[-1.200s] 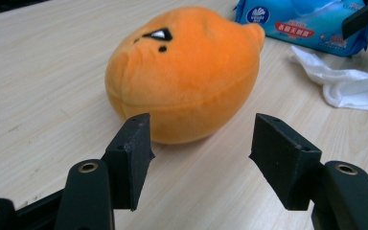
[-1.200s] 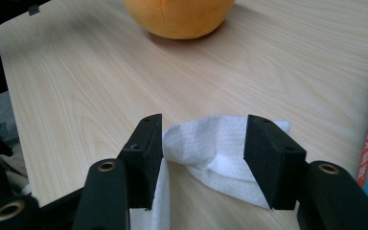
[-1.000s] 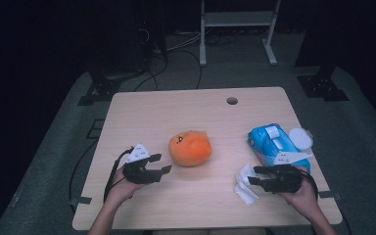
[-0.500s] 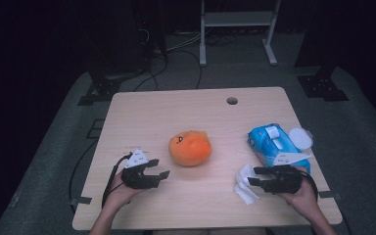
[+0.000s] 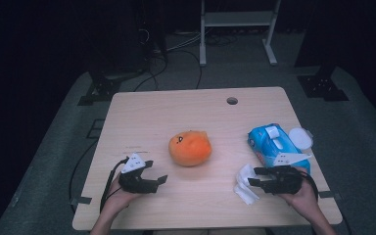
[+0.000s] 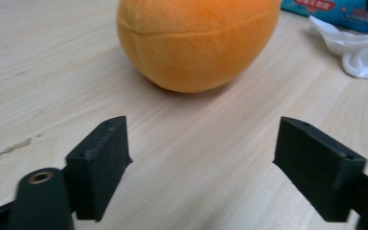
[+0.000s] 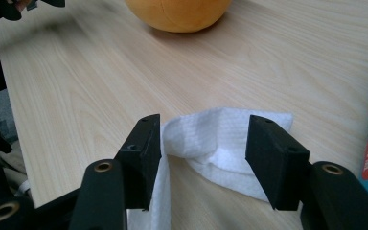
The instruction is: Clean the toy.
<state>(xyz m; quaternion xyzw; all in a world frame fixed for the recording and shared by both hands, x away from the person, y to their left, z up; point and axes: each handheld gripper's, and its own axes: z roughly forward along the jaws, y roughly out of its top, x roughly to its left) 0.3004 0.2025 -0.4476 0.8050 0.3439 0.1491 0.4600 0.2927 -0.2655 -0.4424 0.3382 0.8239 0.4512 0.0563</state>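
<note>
An orange plush toy (image 5: 190, 148) sits at the middle of the wooden table (image 5: 176, 107). My left gripper (image 5: 155, 172) lies low on the table to the toy's near left and points at it. Its jaws have just been opening and now stand open with nothing between them; the plush toy (image 6: 196, 40) lies a short way beyond my left gripper (image 6: 201, 163). My right gripper (image 5: 253, 176) rests near the table's right front, open, with a crumpled white wipe (image 7: 215, 143) lying between its jaws. The wipe's fold brushes the left jaw of my right gripper (image 7: 203, 153).
A blue pack of wipes (image 5: 274, 144) with a white flip lid lies right of the toy, just behind my right hand, and a round white lid (image 5: 301, 138) sits beside it. A cable hole (image 5: 232, 101) marks the table's far side. A metal stand (image 5: 237, 19) is behind the table.
My left gripper has slid a little toward the near edge and its jaws stand wider apart. The right gripper, the wipe and the toy have not moved.
</note>
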